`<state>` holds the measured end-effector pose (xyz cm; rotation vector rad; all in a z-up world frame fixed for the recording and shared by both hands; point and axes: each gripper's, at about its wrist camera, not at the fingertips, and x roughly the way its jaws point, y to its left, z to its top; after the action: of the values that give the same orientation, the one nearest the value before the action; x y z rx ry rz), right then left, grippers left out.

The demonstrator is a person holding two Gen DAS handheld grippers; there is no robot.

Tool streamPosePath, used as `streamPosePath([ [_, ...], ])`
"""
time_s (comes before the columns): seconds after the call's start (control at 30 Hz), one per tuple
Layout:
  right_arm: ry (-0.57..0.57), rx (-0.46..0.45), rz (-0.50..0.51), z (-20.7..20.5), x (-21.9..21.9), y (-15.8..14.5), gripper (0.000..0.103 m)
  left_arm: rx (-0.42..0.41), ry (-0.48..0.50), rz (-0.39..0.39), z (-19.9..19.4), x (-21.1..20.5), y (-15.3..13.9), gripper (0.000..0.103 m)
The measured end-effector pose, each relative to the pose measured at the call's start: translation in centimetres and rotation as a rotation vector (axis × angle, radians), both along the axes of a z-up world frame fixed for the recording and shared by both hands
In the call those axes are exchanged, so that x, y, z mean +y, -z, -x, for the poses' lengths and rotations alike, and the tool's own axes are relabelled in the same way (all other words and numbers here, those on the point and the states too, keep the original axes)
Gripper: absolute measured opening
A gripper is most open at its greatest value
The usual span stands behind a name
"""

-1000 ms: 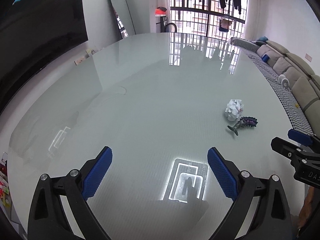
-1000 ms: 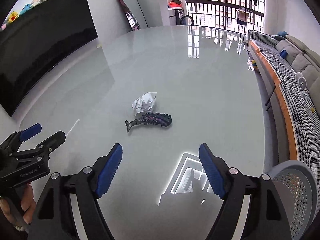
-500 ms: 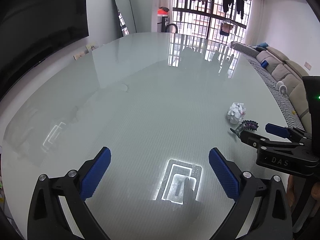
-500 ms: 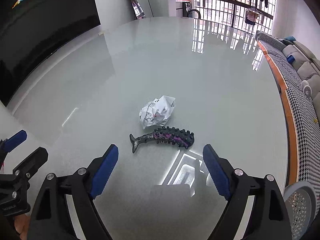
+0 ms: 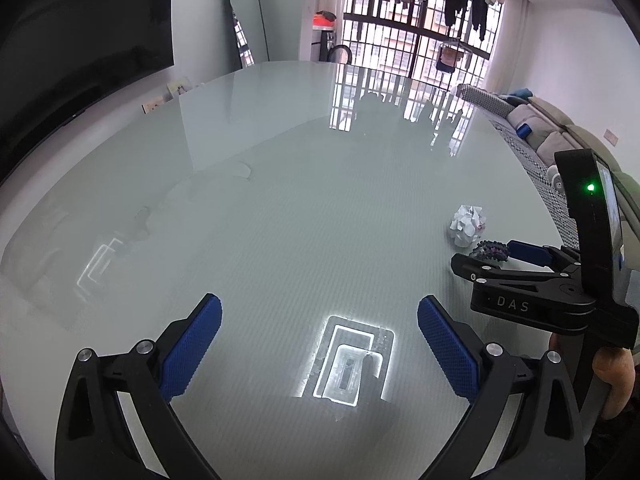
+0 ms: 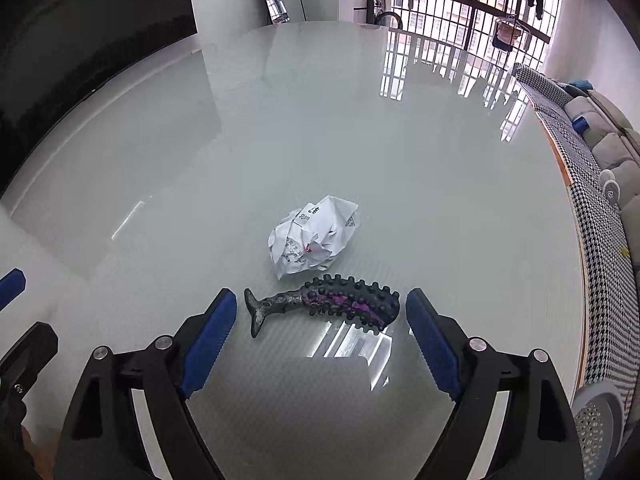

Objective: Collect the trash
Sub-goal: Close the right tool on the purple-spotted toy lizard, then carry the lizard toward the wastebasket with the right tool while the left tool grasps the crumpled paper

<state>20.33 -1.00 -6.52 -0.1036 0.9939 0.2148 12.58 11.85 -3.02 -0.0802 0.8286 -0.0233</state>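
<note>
The paper ball point(image 6: 312, 236) is sitting just above the middle of the right wrist frame, on the glossy table point(image 6: 420, 160), and it is looming much larger than a second ago: we are closing in on it fast. Just below it, touching or nearly so, the knobbly fish toy point(image 6: 332, 306) is lying crosswise, and it is now falling right between the blue pads point(image 6: 210, 334) of our right gripper point(image 6: 320, 320), where a second ago both things were lying well ahead of the tips. The jaws are standing wide apart and gripping nothing.

That is raising a question for us: the toy is sitting in the gap, while the paper looks like the real trash. We are judging that we need to reach on past the toy, or lift over it, to bracket the paper alone.

In the left wrist frame the same paper ball point(image 5: 466, 224) is showing at the right edge, with the right gripper point(image 5: 492, 258) now jutting in beside it. Our left gripper point(image 5: 320, 344) is hanging spread wide over bare table at lower centre, holding nothing.

A perforated bin point(image 6: 598, 428) is peeking in at the lower right corner, likely where the trash is going.
</note>
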Motion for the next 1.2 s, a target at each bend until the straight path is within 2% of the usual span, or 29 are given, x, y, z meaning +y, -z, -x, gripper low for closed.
streamPosePath([
  [0.27,-0.007,-0.005,0.0,-0.1,0.0,0.1,0.082,0.006,0.003,-0.002,0.0,-0.1,0.1,0.097],
  [0.33,-0.007,-0.013,-0.001,0.0,-0.2,0.1,0.076,0.008,0.004,-0.003,0.0,-0.1,0.2,0.097],
  [0.67,0.004,-0.037,-0.01,1.5,-1.0,-0.9,0.075,0.01,0.0,-0.02,-0.2,-0.6,0.5,0.097],
  [0.93,0.104,-0.065,-0.048,5.8,-5.9,-2.3,0.075,0.03,0.026,-0.041,-0.5,-1.9,1.1,0.097],
  [1.2,0.251,-0.101,-0.104,10.9,-12.3,-3.3,0.075,0.027,0.114,-0.08,-1.4,-6.4,1.0,0.097],
])
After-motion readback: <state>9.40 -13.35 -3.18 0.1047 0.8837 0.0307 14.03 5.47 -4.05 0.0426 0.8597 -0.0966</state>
